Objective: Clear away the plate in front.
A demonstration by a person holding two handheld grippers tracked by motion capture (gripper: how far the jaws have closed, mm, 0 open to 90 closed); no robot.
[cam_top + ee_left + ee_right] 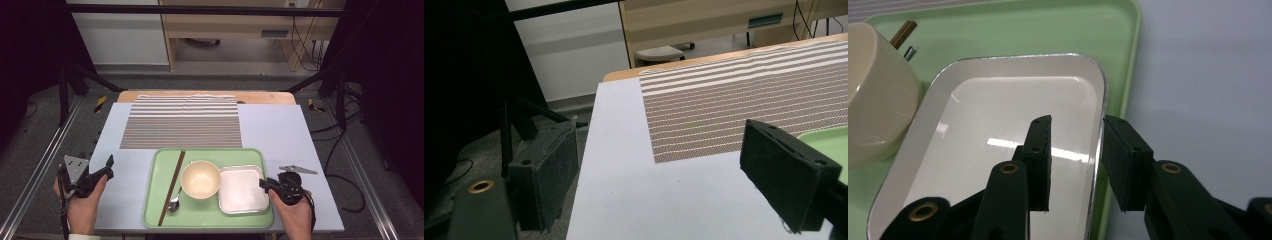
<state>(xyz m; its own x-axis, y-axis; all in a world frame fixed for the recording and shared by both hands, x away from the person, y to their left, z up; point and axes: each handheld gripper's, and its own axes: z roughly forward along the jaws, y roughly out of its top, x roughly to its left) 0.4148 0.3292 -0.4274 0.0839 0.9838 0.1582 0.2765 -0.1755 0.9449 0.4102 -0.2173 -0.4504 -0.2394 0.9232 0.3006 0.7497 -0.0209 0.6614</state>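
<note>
Right hand-held gripper (1075, 165) part open, straddling right rim of dish (998, 130) on tray (1120, 50), pads not clearly pressing. Risks: thin rim slipping on closing; dish tipping, knocking bowl (873, 95). Left hand-held gripper (659, 175) wide, empty, over tabletop (624, 190).

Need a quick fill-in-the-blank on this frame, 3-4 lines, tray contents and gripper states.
1. The bowl sits on the green ___.
2. The right gripper straddles the rim of the white ___, one jaw inside and one outside.
3. The chopsticks lie to the ___ of the bowl in the high view.
4. The left gripper hangs over the table with jaws ___ and nothing between them.

Missing words: tray; dish; left; open
</note>
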